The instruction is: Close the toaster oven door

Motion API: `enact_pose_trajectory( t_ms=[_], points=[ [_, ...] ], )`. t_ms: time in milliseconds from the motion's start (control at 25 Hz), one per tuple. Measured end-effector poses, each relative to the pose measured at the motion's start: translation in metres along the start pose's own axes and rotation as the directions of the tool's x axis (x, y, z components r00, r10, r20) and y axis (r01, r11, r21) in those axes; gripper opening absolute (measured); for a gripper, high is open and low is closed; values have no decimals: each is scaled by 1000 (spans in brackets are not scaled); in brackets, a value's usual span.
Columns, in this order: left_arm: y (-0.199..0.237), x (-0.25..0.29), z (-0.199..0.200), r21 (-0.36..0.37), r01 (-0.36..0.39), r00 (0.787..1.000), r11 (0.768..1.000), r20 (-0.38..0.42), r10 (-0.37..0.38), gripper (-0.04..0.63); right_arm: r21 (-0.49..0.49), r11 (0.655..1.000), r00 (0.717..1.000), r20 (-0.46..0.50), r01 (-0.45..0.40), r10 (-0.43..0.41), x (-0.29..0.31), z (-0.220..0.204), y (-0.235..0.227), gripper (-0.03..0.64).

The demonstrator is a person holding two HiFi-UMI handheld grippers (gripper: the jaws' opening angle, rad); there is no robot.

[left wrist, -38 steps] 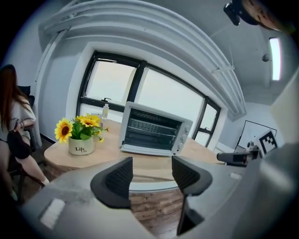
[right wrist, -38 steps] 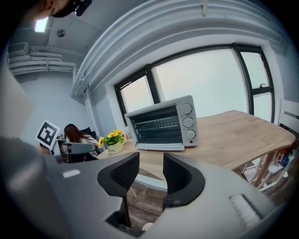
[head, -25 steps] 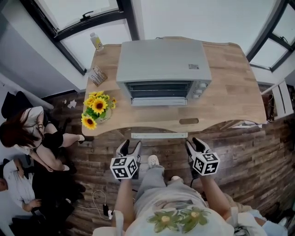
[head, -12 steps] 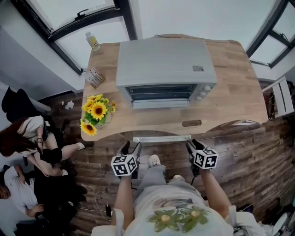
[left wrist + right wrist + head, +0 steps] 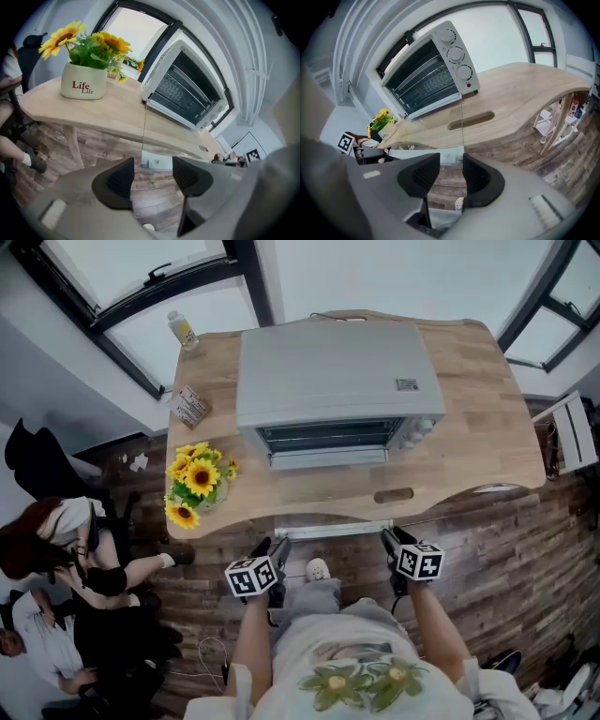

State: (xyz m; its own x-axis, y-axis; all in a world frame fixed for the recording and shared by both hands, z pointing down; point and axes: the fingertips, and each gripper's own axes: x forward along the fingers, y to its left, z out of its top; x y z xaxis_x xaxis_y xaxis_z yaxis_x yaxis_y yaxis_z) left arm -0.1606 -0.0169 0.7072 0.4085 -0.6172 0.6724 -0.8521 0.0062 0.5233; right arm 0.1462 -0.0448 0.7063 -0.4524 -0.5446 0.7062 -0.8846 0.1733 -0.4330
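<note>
**A:** Your toaster oven (image 5: 333, 381) sits mid-table on the light wooden table (image 5: 469, 427). Its door (image 5: 328, 458) is dropped open toward you, with the wire rack showing in the dark cavity.

**B:** Nothing about that door differs from a second ago, and you have not touched it. What has changed is the framing: in the head view the table's near edge lies closer to your grippers than it did.

**A:** Your left gripper (image 5: 270, 547) hangs over the plank floor (image 5: 525, 559), just short of the table edge. Its fingers are spread and nothing is between them.

**B:** Your right gripper (image 5: 394, 537) is the same. It is level with the left, with the pads parted and only floorboards and the table's underside in the gap.

**A:** From the right gripper view, three knobs (image 5: 455, 54) run down the oven's side panel, on the side nearest that gripper.

**B:** On your left, a white pot of sunflowers (image 5: 84, 82), printed "Life", stands near the table's front corner, well apart from the oven. A small bottle (image 5: 181, 329) stands at the far left corner.

**A:** One more change: the seated person (image 5: 56, 540) beside the table has slid lower in the head view since a second ago.
</note>
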Motion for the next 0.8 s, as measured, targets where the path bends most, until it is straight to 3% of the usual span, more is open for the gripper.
enact_pose_trajectory(
  t_ms=[200,400,800],
  points=[
    [5,10,1,-48,28,999,998,-17,-29,262,9,1000,1000,-2,19,-19,7,-1,-5,146],
    [8,15,-1,-49,39,998,998,-44,-41,259,41,999,1000,-5,24,-24,10,-3,-9,150],
    [8,18,-4,-13,29,998,1000,-62,-30,124,63,998,1000,-2,18,-18,10,-5,-9,129]
  ],
)
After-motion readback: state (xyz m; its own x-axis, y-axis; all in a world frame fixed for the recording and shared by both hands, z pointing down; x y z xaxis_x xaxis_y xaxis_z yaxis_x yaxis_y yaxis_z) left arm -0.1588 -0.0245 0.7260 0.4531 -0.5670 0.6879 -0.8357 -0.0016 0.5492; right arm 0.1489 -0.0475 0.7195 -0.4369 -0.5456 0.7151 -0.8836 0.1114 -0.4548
